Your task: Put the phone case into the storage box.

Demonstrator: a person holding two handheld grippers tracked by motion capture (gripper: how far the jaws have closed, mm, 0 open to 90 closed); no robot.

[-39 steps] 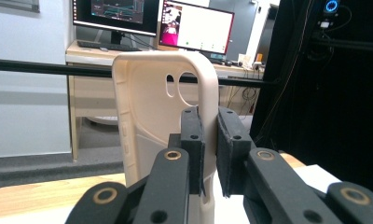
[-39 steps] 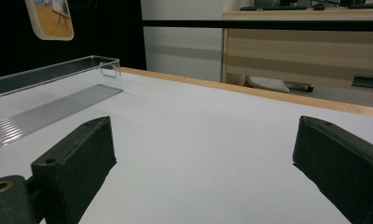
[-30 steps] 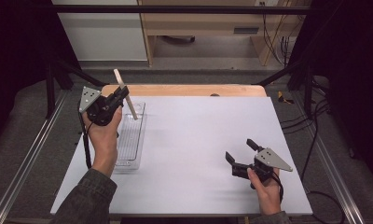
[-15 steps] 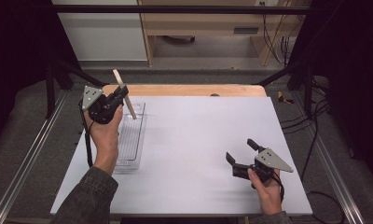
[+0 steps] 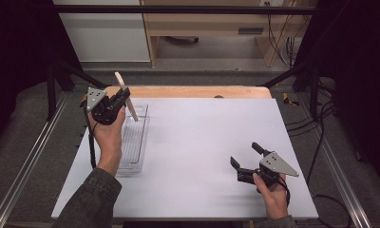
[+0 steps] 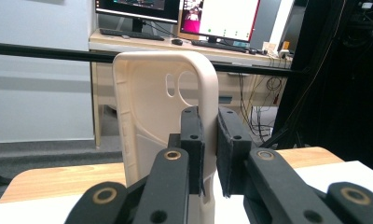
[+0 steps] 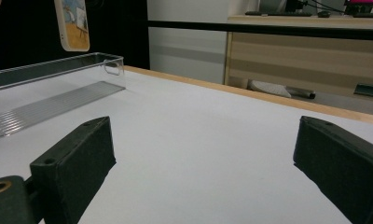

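A cream phone case (image 5: 127, 96) stands upright above the far end of a clear plastic tray (image 5: 141, 142). My left gripper (image 5: 123, 99) is shut on it. In the left gripper view the two pads pinch the case's (image 6: 152, 116) right edge, and my left gripper (image 6: 210, 140) shows the case's hollow inside with its camera cut-outs. My right gripper (image 5: 245, 154) rests low on the white table near the front right, open, with nothing between its fingers. In the right gripper view my right gripper (image 7: 203, 154) looks across bare table toward the tray (image 7: 58, 65) and the case's printed back (image 7: 72, 23).
The white table surface (image 5: 202, 137) has a wooden strip along its far edge (image 5: 193, 91). Metal rails run along both sides. A wooden desk (image 6: 142, 44) with monitors and a keyboard stands beyond the table.
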